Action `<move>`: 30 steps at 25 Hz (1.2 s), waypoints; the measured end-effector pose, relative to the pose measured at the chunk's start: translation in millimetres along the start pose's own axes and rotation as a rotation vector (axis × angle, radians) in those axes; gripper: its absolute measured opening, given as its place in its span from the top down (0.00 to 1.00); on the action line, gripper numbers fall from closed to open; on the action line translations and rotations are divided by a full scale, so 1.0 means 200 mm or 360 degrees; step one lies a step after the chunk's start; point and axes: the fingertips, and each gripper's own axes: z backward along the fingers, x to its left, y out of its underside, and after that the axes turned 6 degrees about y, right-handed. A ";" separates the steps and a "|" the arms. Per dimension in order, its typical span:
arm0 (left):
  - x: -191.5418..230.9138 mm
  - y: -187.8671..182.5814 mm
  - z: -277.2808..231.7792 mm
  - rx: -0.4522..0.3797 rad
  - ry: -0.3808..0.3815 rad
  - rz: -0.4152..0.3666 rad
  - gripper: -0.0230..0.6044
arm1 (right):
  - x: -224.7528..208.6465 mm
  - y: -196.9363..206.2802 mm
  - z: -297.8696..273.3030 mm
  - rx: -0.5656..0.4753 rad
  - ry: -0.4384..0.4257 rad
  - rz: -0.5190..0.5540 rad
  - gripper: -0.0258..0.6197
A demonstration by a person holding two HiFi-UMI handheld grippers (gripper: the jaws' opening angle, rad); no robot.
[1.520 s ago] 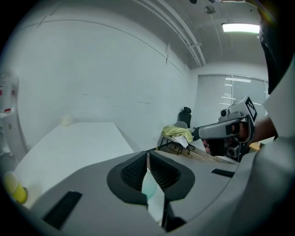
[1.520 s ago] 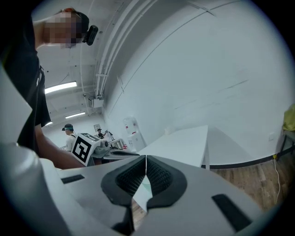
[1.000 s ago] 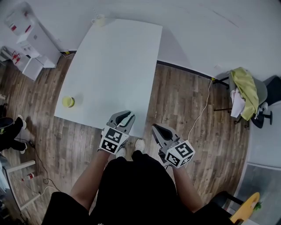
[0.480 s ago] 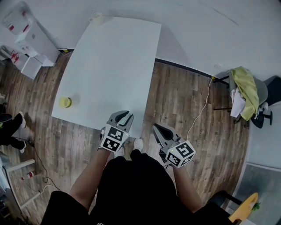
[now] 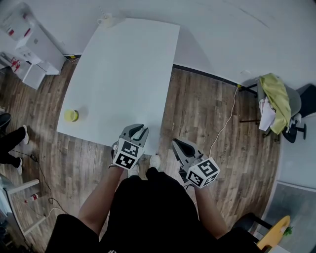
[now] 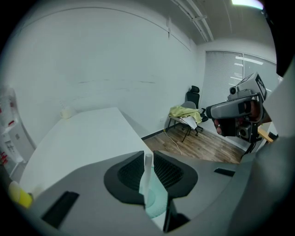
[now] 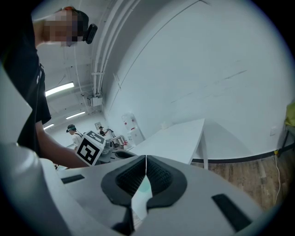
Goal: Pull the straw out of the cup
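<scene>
Straw (image 6: 147, 171) upright in our left gripper's (image 5: 137, 129) tight pinch; our right gripper (image 7: 145, 159) closed, empty; cup (image 5: 105, 21) on table (image 5: 123, 74).

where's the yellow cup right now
In the head view the small yellow cup sits on the white rectangular table near its near-left corner, to the left of the left gripper.

A long white table (image 5: 123, 74) stands on a wood-plank floor (image 5: 207, 113), its far end near a plain white wall (image 5: 237, 29), with a white cabinet (image 5: 29, 44) off to its left. To the right is a chair (image 5: 296, 104) draped with yellow-green cloth (image 5: 274, 96) — a pale cable (image 5: 224, 126) trails across the planks nearby. Blinds (image 6: 226, 78) cover the window, and a ceiling light (image 6: 246, 2) glows overhead.
</scene>
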 end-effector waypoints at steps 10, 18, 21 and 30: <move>0.03 -0.01 0.02 -0.0009 -0.0005 -0.0016 0.88 | 0.01 -0.01 -0.02 -0.0003 -0.0006 0.0000 0.92; 0.04 -0.05 0.10 -0.0087 -0.0025 0.0006 0.88 | 0.08 -0.02 -0.04 -0.0010 -0.0035 0.0031 0.92; 0.05 -0.07 0.14 -0.0130 -0.0030 0.0021 0.88 | 0.12 -0.03 -0.06 -0.0013 -0.0054 0.0047 0.92; 0.06 -0.09 0.29 -0.0290 -0.0039 0.0053 0.88 | 0.28 -0.02 -0.12 -0.0027 -0.0079 0.0104 0.92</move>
